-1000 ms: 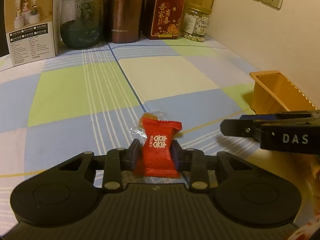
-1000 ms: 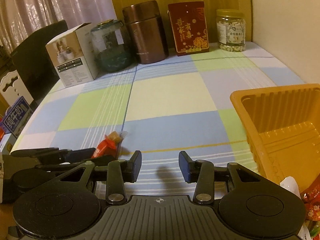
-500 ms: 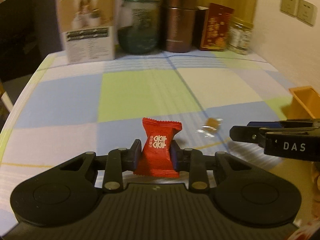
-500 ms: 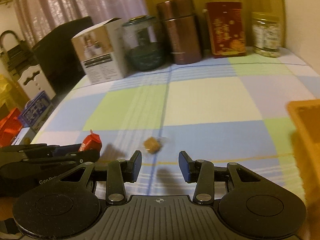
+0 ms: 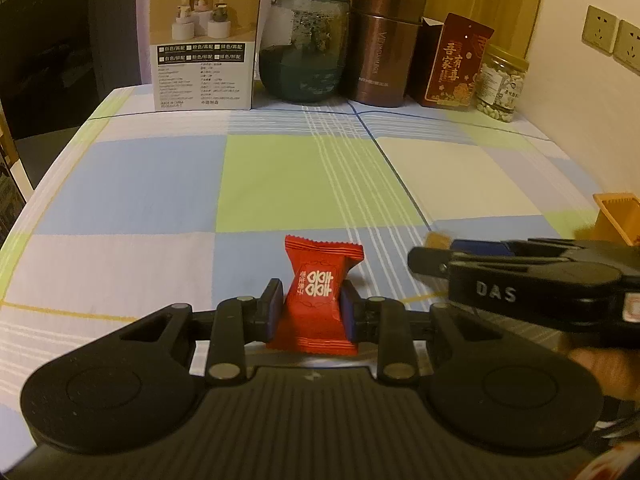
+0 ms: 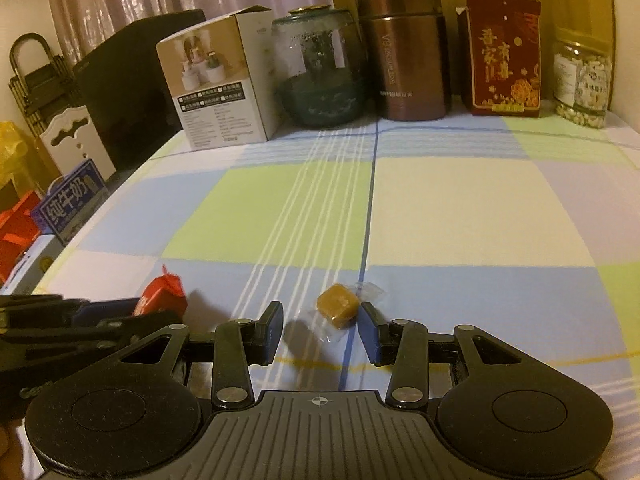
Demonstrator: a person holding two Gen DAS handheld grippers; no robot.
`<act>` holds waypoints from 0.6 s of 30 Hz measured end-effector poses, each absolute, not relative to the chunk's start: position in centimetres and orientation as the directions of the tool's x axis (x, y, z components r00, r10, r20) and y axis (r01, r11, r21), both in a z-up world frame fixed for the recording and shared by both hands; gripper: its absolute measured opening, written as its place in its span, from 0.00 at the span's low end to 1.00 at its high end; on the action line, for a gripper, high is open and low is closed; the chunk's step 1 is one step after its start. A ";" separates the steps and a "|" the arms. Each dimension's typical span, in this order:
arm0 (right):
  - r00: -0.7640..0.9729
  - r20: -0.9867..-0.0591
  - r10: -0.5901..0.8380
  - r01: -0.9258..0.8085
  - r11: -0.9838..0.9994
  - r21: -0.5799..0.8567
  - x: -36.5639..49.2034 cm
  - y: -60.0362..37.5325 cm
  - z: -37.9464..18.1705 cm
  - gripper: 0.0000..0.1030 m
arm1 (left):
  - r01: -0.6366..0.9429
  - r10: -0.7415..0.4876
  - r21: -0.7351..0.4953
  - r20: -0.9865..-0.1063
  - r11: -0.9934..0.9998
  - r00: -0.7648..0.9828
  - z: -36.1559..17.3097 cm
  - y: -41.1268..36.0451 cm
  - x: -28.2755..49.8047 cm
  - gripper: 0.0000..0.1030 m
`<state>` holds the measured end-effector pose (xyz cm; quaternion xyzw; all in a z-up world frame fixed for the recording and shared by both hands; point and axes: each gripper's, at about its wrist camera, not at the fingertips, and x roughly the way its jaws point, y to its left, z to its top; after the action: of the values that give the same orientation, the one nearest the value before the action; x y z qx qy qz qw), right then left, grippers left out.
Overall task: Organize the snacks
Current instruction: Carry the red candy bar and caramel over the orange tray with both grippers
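My left gripper is shut on a red candy packet with white characters and holds it above the checked cloth. The packet also shows at the left of the right wrist view. My right gripper is open, its fingers on either side of an amber candy in clear wrap that lies on the cloth. In the left wrist view the right gripper reaches in from the right and mostly hides that candy. A corner of the orange tray shows at the right edge.
Along the table's back stand a white carton, a green glass jar, a brown flask, a red box and a jar of nuts. A wall is on the right. Boxes stand beyond the table's left edge.
Both grippers have moved left, away from the orange tray. The red packet stays in the left gripper. The right gripper has come down around the amber candy.
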<state>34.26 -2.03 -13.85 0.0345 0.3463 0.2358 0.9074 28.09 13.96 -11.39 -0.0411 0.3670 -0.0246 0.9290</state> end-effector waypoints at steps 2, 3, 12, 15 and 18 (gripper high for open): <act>0.664 -0.605 0.439 -0.396 0.893 0.215 34.6 -1.8 -14.0 0.42 | 0.013 -0.077 -0.099 -0.681 0.995 0.729 -11.4 14.0 28.1 0.26; 0.671 -0.601 0.435 -0.393 0.896 0.209 34.8 -1.6 -14.0 0.42 | 0.012 -0.077 -0.100 -0.681 0.995 0.728 -11.4 14.0 28.1 0.26; 0.712 -0.587 0.386 -0.385 0.913 0.134 35.6 -0.1 -14.3 0.41 | -0.001 -0.072 -0.105 -0.686 0.994 0.724 -11.6 14.2 28.3 0.26; 0.723 -0.580 0.376 -0.404 0.910 0.086 35.2 0.3 -14.4 0.30 | 0.004 -0.077 -0.106 -0.687 0.994 0.722 -11.7 14.1 28.4 0.26; 0.717 -0.582 0.385 -0.423 0.903 0.075 34.9 0.3 -14.3 0.21 | 0.014 -0.083 -0.105 -0.687 0.994 0.722 -11.6 13.8 28.3 0.26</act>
<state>34.89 0.30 -14.33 -0.0318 0.3065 0.2181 0.9260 28.34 13.83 -11.63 -0.0463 0.3717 -0.0260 0.9268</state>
